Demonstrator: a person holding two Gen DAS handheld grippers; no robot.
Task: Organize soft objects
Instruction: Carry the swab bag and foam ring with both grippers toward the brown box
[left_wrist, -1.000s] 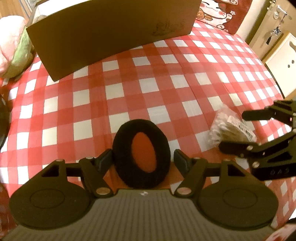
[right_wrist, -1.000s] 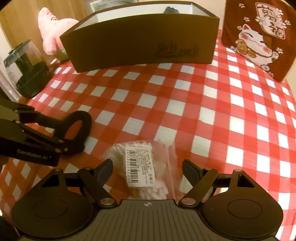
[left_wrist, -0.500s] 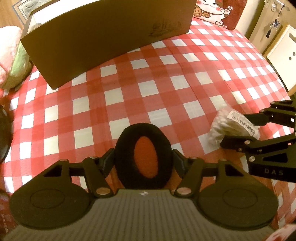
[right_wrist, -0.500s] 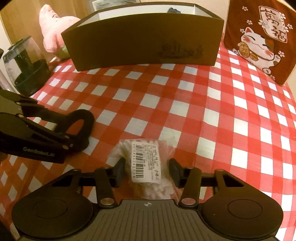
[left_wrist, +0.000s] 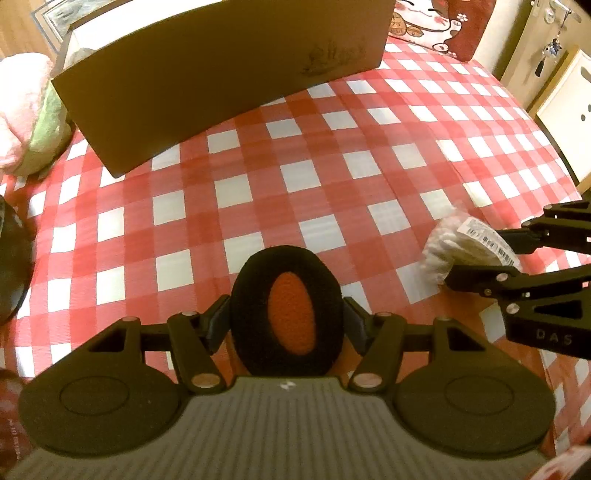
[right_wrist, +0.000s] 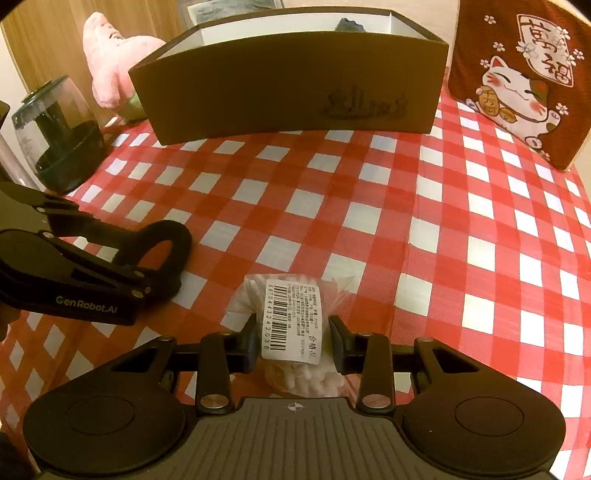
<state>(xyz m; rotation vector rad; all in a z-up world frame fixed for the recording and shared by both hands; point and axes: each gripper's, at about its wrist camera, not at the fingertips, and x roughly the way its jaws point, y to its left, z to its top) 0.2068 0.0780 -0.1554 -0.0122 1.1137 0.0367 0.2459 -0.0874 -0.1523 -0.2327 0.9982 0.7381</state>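
Since a second ago, the left gripper (left_wrist: 286, 326) has narrowed onto the black oval ear cushion with an orange centre (left_wrist: 286, 308), its pads now pinching the cushion's sides. The right gripper (right_wrist: 291, 343), spread wide before, is closing on the clear plastic bag of white cotton swabs (right_wrist: 291, 317), squeezing it on the red-and-white checked tablecloth (right_wrist: 406, 206). Beyond stands the open brown cardboard box (right_wrist: 291, 88), a pink plush toy (right_wrist: 110, 59) to its left, and a cat-print cushion (right_wrist: 524, 81) to its right.
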